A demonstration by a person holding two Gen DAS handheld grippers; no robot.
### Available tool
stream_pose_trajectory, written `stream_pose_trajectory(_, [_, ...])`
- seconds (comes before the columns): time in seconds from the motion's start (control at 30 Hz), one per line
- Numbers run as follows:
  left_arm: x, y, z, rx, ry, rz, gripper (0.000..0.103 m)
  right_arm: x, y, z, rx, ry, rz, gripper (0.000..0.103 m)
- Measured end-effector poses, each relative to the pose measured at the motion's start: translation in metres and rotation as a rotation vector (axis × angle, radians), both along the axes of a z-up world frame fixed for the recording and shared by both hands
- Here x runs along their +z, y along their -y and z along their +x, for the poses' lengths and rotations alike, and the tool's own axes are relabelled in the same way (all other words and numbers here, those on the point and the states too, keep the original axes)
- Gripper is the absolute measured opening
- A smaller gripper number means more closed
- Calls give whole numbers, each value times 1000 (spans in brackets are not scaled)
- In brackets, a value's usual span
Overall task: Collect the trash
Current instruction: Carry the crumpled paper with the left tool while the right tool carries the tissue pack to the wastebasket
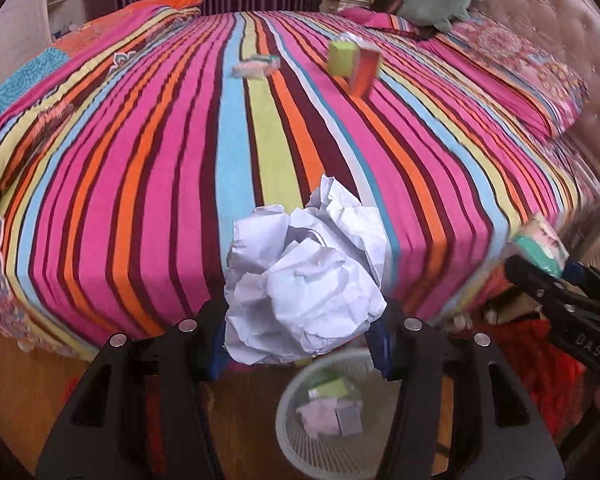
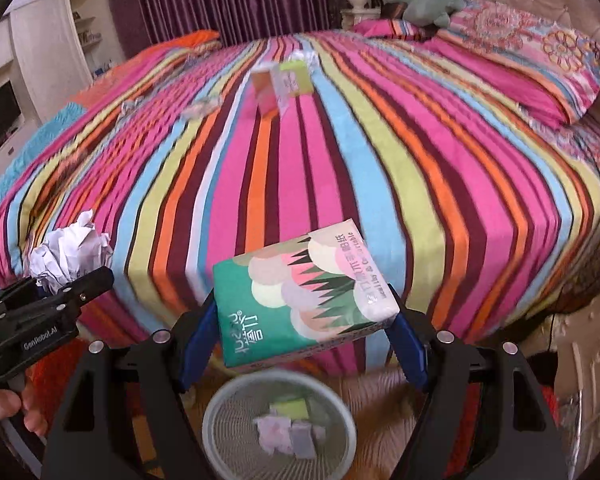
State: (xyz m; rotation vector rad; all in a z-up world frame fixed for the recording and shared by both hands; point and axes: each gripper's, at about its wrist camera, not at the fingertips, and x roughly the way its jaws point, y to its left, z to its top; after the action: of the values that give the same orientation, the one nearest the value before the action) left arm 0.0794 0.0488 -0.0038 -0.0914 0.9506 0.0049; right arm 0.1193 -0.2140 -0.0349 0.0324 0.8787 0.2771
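Note:
My left gripper is shut on a big ball of crumpled white paper, which hangs past the foot edge of the striped bed. Below it on the floor stands a pale mesh waste basket holding a green box and scraps. My right gripper is shut on a green tissue pack with round pastel shapes, above the same basket. Each gripper shows in the other's view: the right one with its pack, the left one with the paper ball. More litter lies on the bed: two small cartons and a flat packet.
The striped bedspread fills most of both views. Pillows and a green plush toy lie by the padded headboard. Purple curtains and a white shelf unit stand beyond. A red rug lies on the wooden floor beside the basket.

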Motion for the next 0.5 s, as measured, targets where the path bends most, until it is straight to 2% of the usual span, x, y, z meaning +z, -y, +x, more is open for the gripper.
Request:
stream_pose_trajectory(0.3, [-41, 27, -42, -55, -120, -18, 53, -36, 2, -17, -30, -203, 69, 72])
stream_pose_trajectory(0.5, [-62, 42, -47, -99, -213, -27, 53, -78, 6, -25, -60, -412, 130, 72])
